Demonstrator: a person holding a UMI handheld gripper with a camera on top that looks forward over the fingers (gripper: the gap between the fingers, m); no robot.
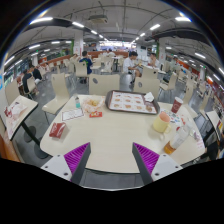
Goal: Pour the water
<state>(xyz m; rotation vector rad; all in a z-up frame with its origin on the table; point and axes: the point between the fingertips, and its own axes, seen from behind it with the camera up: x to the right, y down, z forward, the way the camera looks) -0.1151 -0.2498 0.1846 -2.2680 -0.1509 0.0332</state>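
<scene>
Starting point: your fingers (112,160) are spread, holding nothing.
Done: nothing visibly poured.
Left: reach cups (168,125), right of frame, on desk (110,130).

Items on tray (131,101) too small to tell

**A large canteen or food hall**

Rows of pale tables (110,125) and chairs (55,88) fill the frame's middle, people (129,66) sit across the upper half, and ceiling strip lights (42,19) run along the top
</scene>
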